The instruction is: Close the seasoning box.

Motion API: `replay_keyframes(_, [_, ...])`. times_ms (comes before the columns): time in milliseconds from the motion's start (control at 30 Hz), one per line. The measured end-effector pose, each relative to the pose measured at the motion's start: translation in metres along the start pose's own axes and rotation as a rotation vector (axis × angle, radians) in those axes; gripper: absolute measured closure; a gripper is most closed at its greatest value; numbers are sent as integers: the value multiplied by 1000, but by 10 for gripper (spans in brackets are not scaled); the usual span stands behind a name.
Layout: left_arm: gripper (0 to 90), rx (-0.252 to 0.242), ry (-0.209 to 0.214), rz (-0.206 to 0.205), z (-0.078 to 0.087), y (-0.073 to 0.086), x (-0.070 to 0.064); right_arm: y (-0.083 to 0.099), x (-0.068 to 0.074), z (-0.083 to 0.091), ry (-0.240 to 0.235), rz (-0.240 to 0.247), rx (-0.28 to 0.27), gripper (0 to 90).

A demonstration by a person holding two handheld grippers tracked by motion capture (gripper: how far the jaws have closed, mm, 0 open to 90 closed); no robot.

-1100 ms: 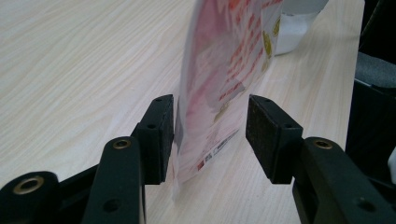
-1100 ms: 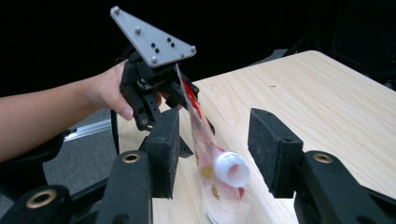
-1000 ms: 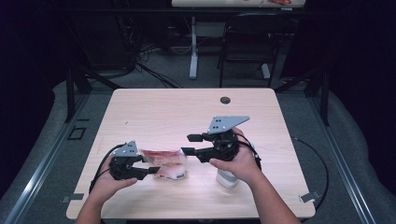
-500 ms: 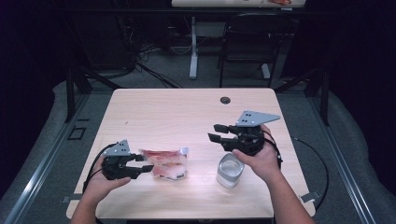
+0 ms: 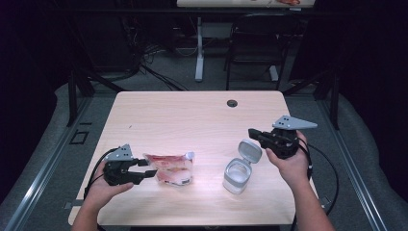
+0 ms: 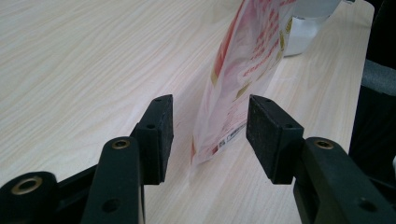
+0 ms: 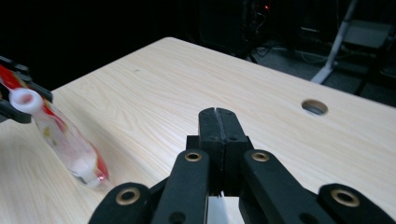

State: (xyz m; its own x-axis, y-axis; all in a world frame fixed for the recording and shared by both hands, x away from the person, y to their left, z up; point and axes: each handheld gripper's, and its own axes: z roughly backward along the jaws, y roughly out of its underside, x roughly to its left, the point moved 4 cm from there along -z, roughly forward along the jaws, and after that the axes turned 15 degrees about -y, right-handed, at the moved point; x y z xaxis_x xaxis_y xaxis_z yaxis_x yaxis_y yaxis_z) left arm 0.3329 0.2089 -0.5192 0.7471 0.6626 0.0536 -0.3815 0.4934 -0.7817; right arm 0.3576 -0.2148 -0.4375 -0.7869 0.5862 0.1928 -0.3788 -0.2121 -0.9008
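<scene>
A person sits at a pale wooden table point(image 5: 192, 115) with a pair of black tongs in each hand. The left gripper point(image 5: 149, 169) lies low over the near left part of the table, its jaws spread apart on either side of the bottom edge of a red and white pouch point(image 5: 171, 168). In the left gripper view the pouch point(image 6: 243, 70) stands on edge between the two pads point(image 6: 159, 135), and neither pad presses on it. The pouch has a small white spout point(image 5: 190, 155) at the end that points away from the left gripper, toward the jar.

To the right of the pouch, near it but apart, stands a small clear jar point(image 5: 237, 174) with its white hinged lid point(image 5: 250, 150) flipped up and open. The right gripper point(image 5: 251, 132) is held above the table just beyond that lid, on the right side. In the right gripper view its jaws are pressed flat together with nothing between them, and the pouch point(image 7: 70, 149) lies off to the left with its spout point(image 7: 25, 100) facing the camera. A round hole point(image 5: 232, 103) sits in the far part of the table.
</scene>
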Motion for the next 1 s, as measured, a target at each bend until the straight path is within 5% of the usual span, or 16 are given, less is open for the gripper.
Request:
replay_keyframes(500, [517,-4,5,-1,-1,0,-2,34,-13,16,33,-75,-20,900])
replay_keyframes(1000, [515,-7,6,3,-1,1,-2,55,19,10,-77,-83,-56,900])
